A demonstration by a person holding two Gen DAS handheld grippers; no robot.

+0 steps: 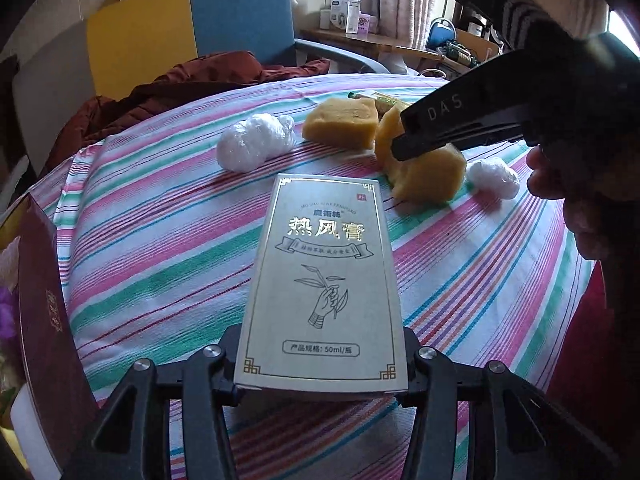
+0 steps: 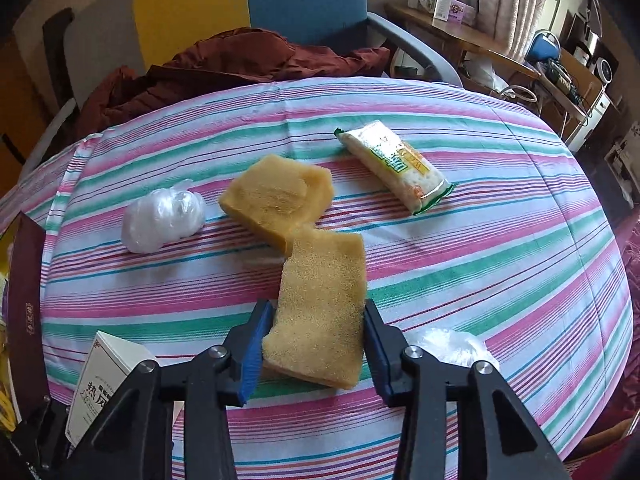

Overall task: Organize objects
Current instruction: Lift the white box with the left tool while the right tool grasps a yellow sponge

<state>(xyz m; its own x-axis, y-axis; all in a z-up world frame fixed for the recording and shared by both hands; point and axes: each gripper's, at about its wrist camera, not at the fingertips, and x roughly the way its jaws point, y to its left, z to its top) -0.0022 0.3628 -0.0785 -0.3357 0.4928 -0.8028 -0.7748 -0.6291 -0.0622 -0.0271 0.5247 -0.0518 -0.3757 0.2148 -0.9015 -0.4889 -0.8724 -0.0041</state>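
The right gripper [image 2: 316, 344], its blue-padded jaws closed in against both sides, held a yellow porous sponge block [image 2: 322, 316] tilted up off the striped cloth of the table [image 2: 500, 280]. From the left wrist view the same gripper came in from the right edge, its black finger [image 1: 448, 128] pressed into that sponge, with the person's hand [image 1: 560, 196] behind it. A second yellow sponge block [image 2: 276, 196] lay flat just beyond, its near corner touching or almost touching the held one. Left of that sat a crumpled ball of clear plastic wrap [image 2: 162, 216], and a smaller plastic ball [image 2: 452, 344] lay just right of the right gripper. Further toward the far edge rested a white and green sealed snack packet [image 2: 396, 166], apart from the sponges.

The left gripper [image 1: 322, 364] clamped a pale grey-green rectangular carton with gold lettering [image 1: 322, 280] by its near end, holding it above the cloth. At the table's left edge stood a dark maroon box [image 1: 44, 320]. A rust-red quilted garment [image 2: 240, 64] lay heaped beyond the far edge.
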